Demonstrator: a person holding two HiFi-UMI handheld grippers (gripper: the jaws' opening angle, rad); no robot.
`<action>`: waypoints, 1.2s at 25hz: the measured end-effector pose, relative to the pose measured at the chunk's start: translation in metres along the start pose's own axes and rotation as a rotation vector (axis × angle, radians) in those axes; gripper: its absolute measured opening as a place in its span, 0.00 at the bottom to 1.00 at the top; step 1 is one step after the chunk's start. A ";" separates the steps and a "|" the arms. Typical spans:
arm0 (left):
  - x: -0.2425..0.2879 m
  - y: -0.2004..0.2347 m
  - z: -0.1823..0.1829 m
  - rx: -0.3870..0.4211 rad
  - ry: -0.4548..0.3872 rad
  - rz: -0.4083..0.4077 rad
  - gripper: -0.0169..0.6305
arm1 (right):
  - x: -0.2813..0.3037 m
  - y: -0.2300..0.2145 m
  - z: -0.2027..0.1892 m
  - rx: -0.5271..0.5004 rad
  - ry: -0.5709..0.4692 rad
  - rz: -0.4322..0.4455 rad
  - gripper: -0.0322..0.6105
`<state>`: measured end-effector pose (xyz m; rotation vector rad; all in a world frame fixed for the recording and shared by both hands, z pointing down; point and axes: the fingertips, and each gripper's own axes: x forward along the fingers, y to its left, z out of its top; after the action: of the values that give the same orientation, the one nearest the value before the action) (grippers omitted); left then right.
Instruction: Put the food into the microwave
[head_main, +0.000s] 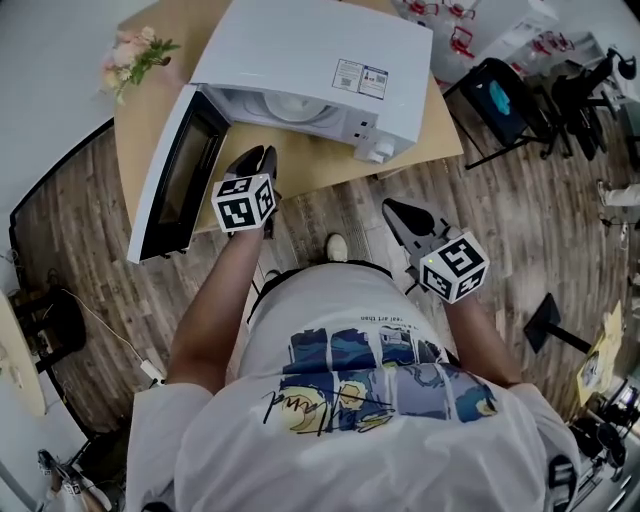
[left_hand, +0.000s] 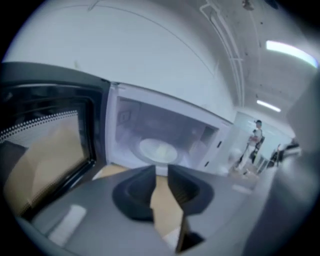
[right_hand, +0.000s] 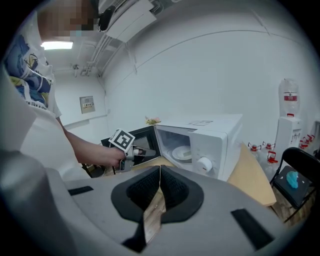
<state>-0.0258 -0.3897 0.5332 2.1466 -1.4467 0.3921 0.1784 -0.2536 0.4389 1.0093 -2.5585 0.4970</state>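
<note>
Microwave (head_main: 318, 62) — one, open, one plate (left_hand: 157, 150) inside, left claw (left_hand: 161, 172), right claw (right_hand: 160, 170) — two, empty

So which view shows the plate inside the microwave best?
Left gripper view: it looks straight into the microwave, plate whole though blurred. Right gripper view shows it small, side-on; head view only part.

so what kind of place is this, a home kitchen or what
Probably a lab or office workroom rather than a home kitchen. The white microwave sits with its door open on a bare wooden table, and there is a water dispenser by the wall with a black chair near it.
</note>
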 end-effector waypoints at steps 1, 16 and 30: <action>-0.010 -0.002 -0.002 0.012 0.001 -0.024 0.14 | 0.004 0.008 0.001 -0.001 -0.001 0.003 0.06; -0.175 -0.035 -0.024 0.097 0.031 -0.437 0.04 | 0.037 0.126 -0.002 -0.020 -0.009 0.020 0.06; -0.276 -0.028 -0.049 0.184 0.028 -0.571 0.04 | 0.039 0.208 -0.012 -0.038 -0.015 -0.013 0.06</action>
<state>-0.1046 -0.1409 0.4264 2.5624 -0.7471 0.3448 0.0074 -0.1285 0.4259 1.0189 -2.5625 0.4368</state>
